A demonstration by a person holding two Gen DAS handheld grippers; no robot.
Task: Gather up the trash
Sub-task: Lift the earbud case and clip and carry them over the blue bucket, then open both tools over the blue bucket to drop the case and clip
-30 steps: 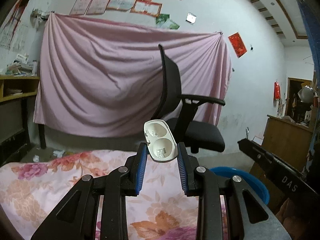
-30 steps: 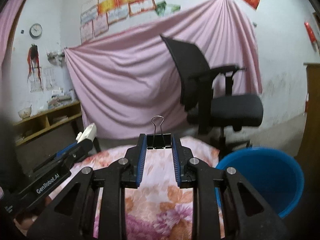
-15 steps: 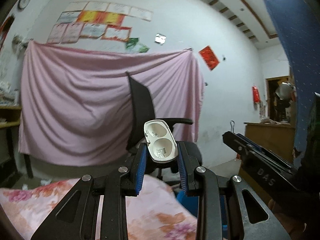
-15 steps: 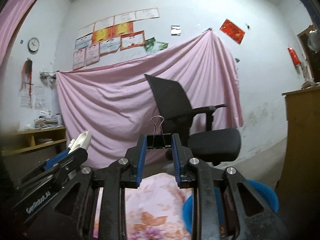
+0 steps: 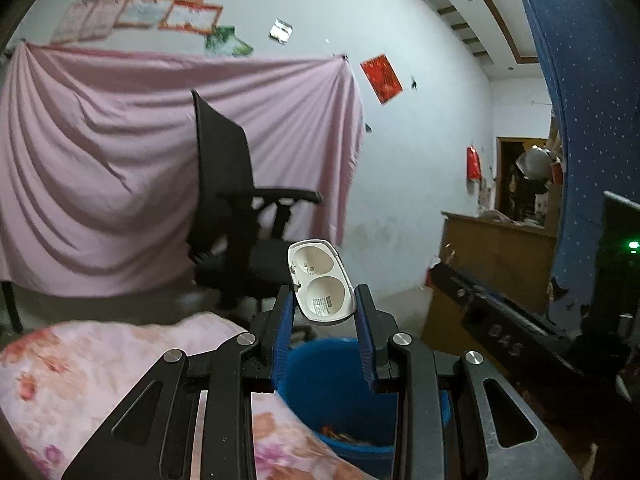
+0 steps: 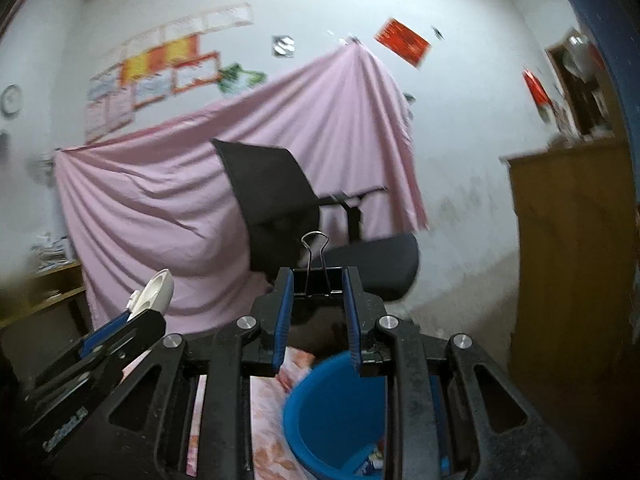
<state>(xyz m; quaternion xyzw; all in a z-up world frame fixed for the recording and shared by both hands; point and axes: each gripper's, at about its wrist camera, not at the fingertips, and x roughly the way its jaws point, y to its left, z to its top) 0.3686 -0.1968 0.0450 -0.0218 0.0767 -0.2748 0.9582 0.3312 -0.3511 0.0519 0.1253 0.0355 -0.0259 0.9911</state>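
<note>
Left gripper [image 5: 324,312]: black linkage arms; silver screws behind the blue ribbed fingers [image 5: 282,332]; right gripper [image 6: 316,296] alike.

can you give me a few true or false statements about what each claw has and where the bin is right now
1. The left claw is shut on a white plastic case. True.
2. The right claw is empty. False: it is shut on a black binder clip.
3. A blue bucket sits below and just ahead of the claws, beside the floral bedspread. True.
4. The bucket is completely empty. False: some scraps lie at its bottom.
5. The office chair stands in front of a green curtain. False: the cloth behind it is pink.
</note>
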